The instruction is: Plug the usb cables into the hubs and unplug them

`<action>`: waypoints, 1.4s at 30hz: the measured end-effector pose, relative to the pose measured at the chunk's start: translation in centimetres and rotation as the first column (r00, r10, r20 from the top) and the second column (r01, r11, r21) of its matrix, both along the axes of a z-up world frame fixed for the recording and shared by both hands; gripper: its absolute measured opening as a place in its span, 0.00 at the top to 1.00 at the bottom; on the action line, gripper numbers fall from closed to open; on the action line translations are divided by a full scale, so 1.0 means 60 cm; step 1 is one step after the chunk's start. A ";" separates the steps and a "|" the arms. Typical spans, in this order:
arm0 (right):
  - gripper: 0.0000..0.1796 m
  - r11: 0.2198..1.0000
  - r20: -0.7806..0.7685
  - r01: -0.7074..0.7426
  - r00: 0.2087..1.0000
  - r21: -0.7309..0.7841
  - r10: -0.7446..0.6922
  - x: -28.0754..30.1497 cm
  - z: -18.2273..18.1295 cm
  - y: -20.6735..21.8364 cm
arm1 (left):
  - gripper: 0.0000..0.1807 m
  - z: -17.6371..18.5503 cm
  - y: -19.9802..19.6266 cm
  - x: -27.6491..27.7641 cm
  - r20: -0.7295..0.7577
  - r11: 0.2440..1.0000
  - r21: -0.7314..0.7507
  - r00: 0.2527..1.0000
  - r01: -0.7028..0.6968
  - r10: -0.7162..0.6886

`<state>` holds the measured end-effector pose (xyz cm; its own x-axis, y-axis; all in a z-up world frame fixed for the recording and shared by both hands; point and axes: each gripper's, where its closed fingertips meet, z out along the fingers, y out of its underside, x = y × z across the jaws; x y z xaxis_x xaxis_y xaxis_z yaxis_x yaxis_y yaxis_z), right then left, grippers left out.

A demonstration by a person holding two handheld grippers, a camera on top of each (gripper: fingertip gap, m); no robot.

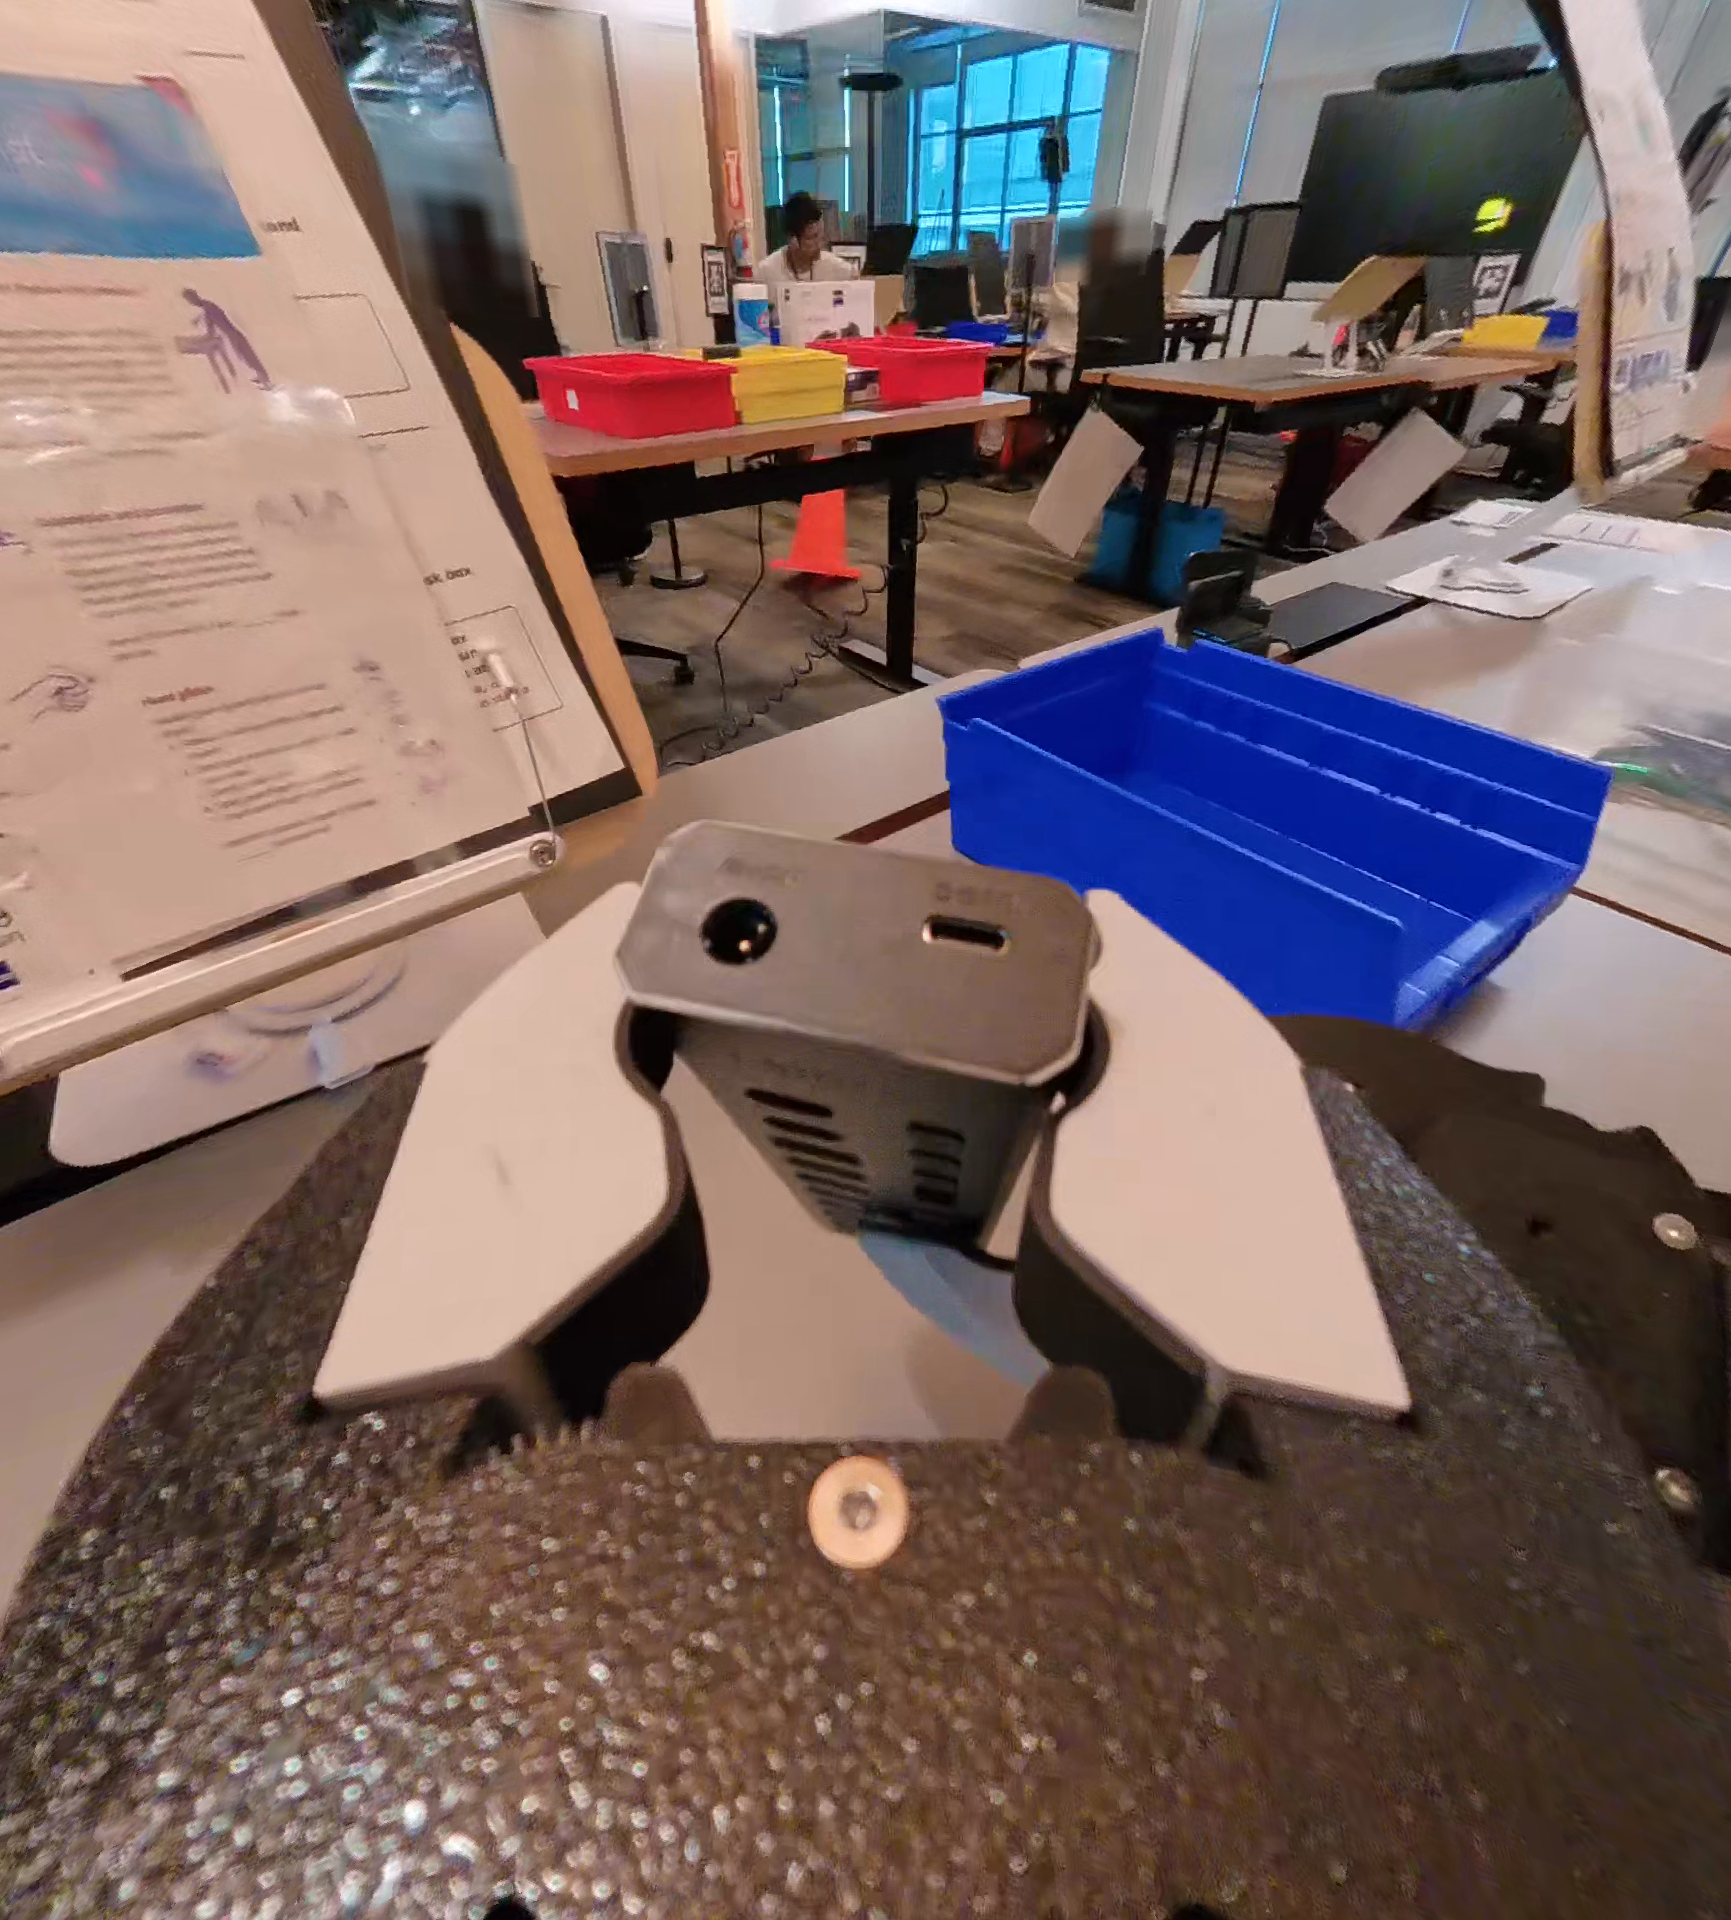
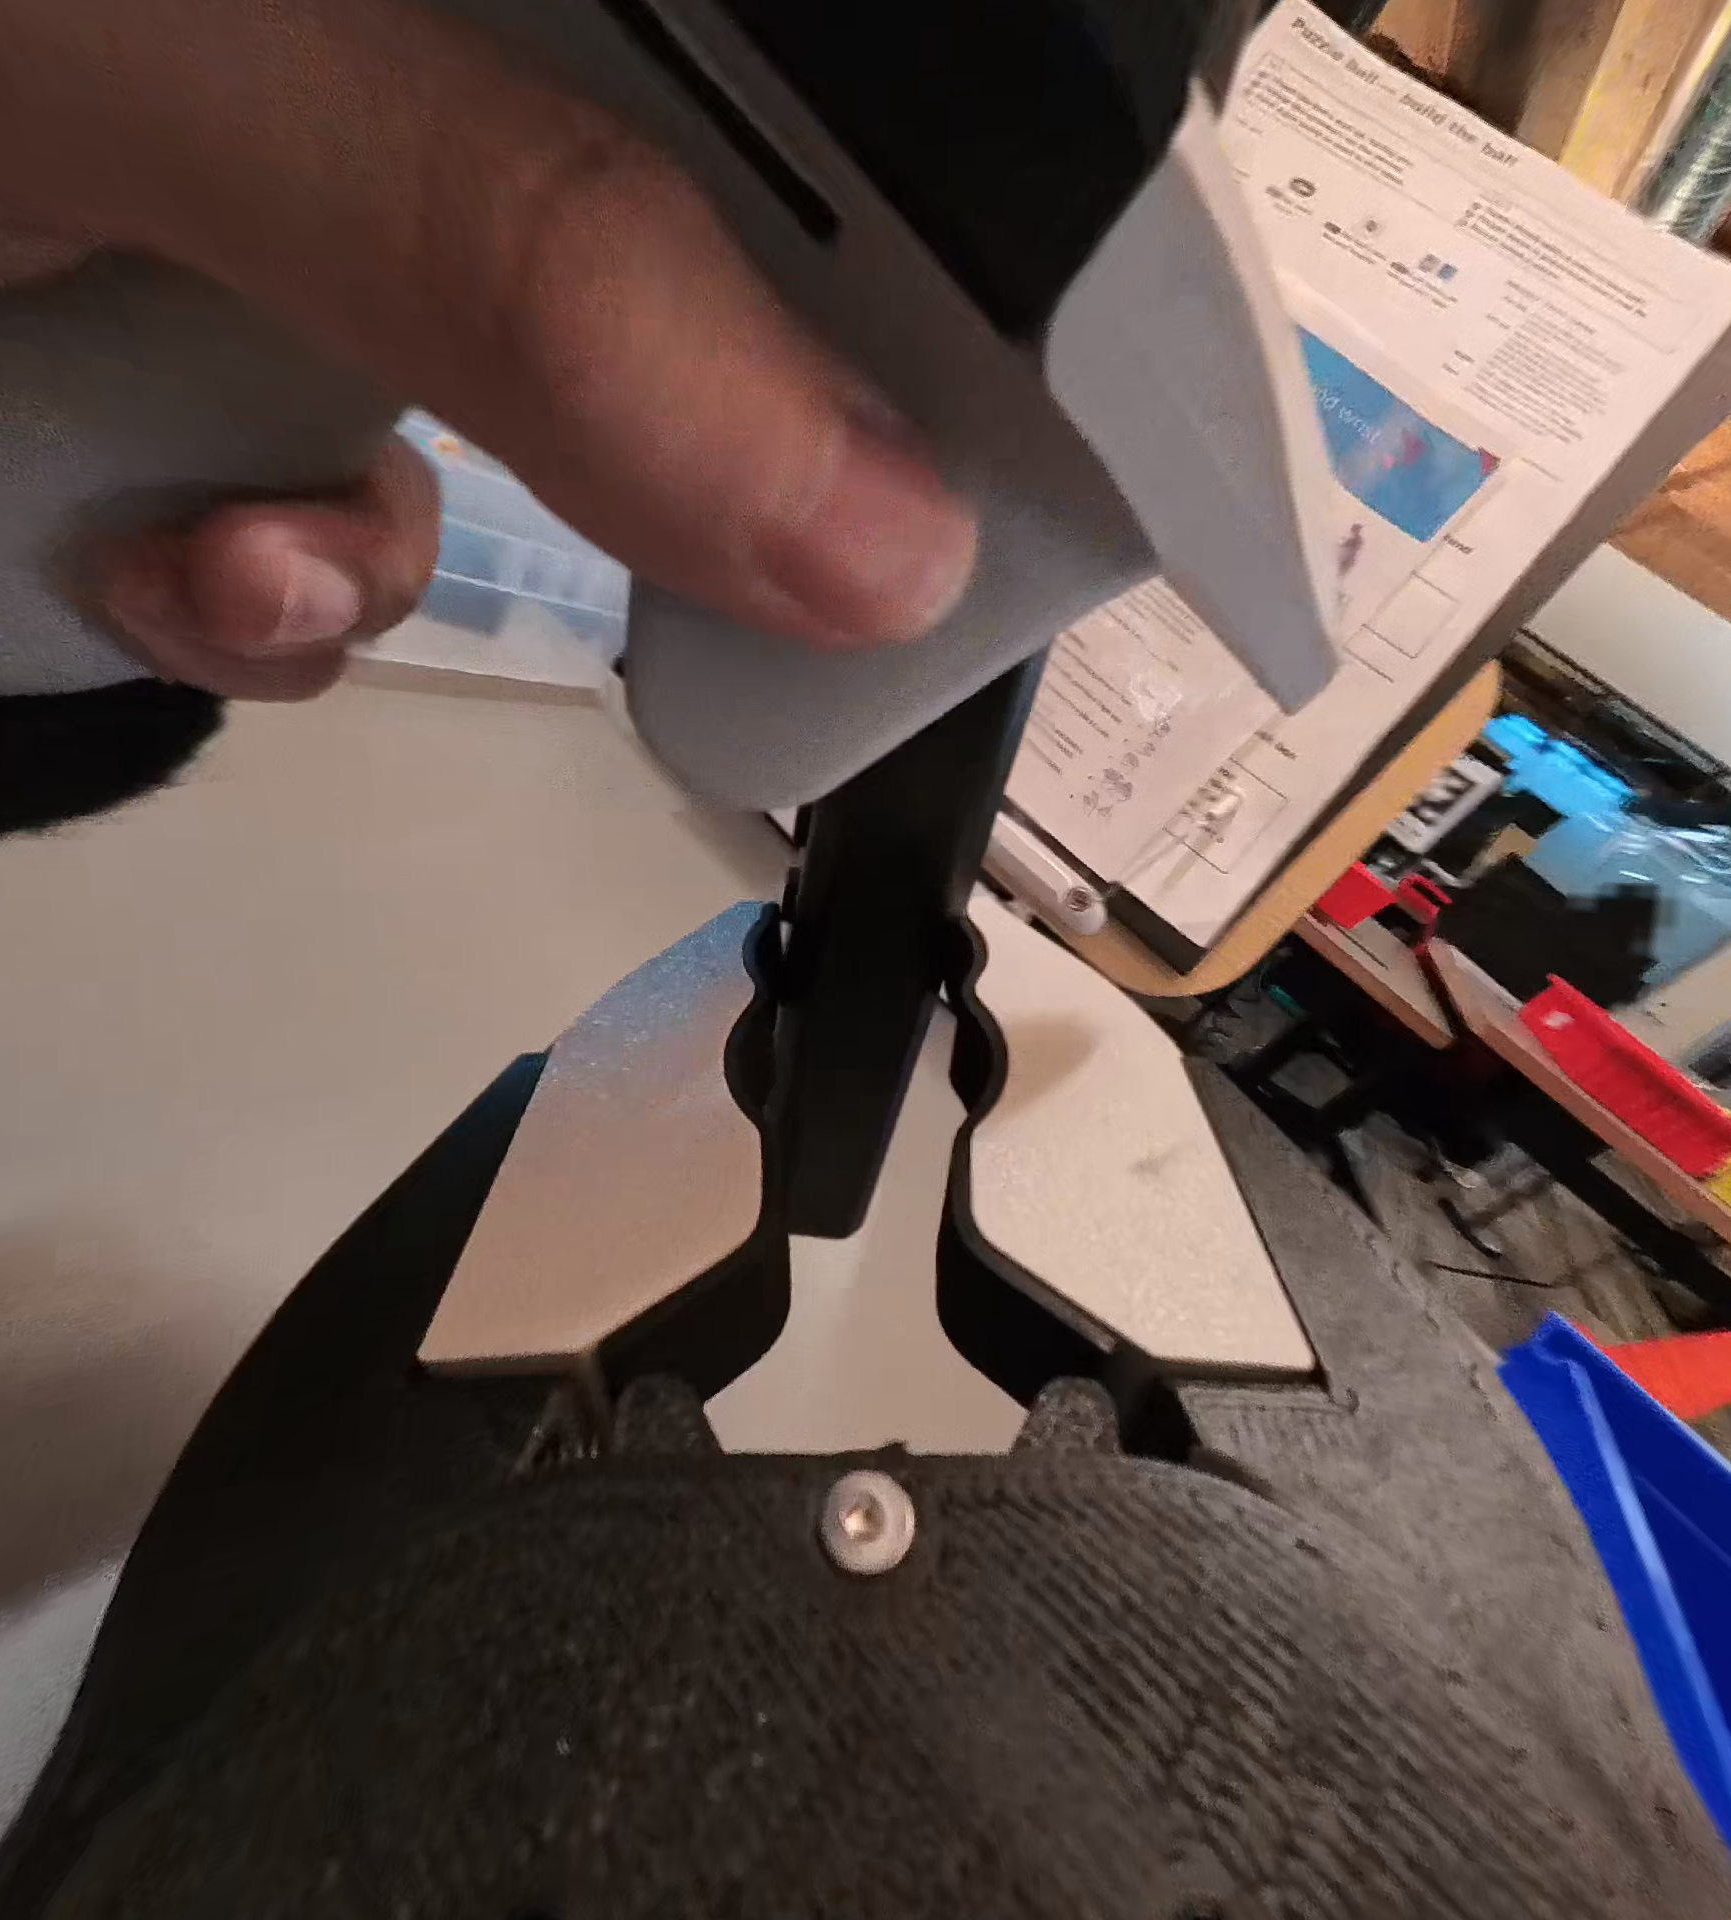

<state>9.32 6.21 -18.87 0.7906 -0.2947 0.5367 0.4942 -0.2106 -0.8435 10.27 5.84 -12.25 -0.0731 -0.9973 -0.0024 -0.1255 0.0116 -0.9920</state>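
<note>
Above the table, left gripper fingers clamp the hub (end upward); right gripper fingers pinch its black body.

The left wrist view looks forward, nearly level, along its tongs from just above the bench, with a blue bin near at 1 o'clock, an instruction sheet at 10 o'clock and the open room far beyond. The right wrist view is tilted and very close, a hand filling it from 10 to 12 o'clock. Both views share the sheet, the bin and the bench.
</note>
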 end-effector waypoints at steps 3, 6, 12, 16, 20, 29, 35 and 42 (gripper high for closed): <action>0.81 0.985 -0.123 -0.168 0.978 0.029 0.170 -0.017 -0.010 0.002 | 0.60 -0.013 -0.003 0.002 -0.070 0.994 -0.028 0.992 0.103 -0.104; 0.57 0.936 -0.333 -0.335 0.875 0.109 0.352 -0.026 -0.007 -0.005 | 0.60 -0.009 -0.020 -0.010 -0.048 0.944 -0.015 0.943 0.329 -0.329; 0.45 0.804 -0.473 -0.589 0.688 0.080 0.550 -0.089 -0.034 -0.009 | 0.60 -0.040 -0.077 -0.065 -0.169 0.720 0.139 0.733 0.680 -0.659; 0.53 0.782 -0.450 -0.618 0.675 0.089 0.585 -0.117 -0.035 0.001 | 0.60 -0.059 -0.104 -0.070 -0.210 0.664 0.152 0.681 0.732 -0.702; 0.60 0.789 -0.446 -0.601 0.675 0.130 0.587 -0.109 -0.031 0.001 | 0.60 -0.065 -0.113 -0.067 -0.219 0.659 0.146 0.674 0.738 -0.706; 0.60 0.770 -0.453 -0.621 0.650 0.148 0.610 -0.117 -0.033 0.003 | 0.60 -0.073 -0.116 -0.070 -0.267 0.648 0.167 0.667 0.743 -0.696; 0.59 0.753 -0.455 -0.633 0.624 0.182 0.635 -0.119 -0.032 0.001 | 0.60 -0.074 -0.114 -0.069 -0.283 0.659 0.174 0.678 0.731 -0.678; 0.59 0.752 -0.495 -0.616 0.590 0.233 0.637 -0.114 -0.026 0.004 | 0.57 -0.059 -0.103 -0.062 -0.228 0.735 0.151 0.747 0.661 -0.625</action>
<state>2.49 6.42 -20.40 0.9282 0.3720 -0.0110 -0.0181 0.0155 -0.9997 6.52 -0.32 -15.81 -0.7141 -0.6866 -0.1366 -0.1583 0.3484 -0.9239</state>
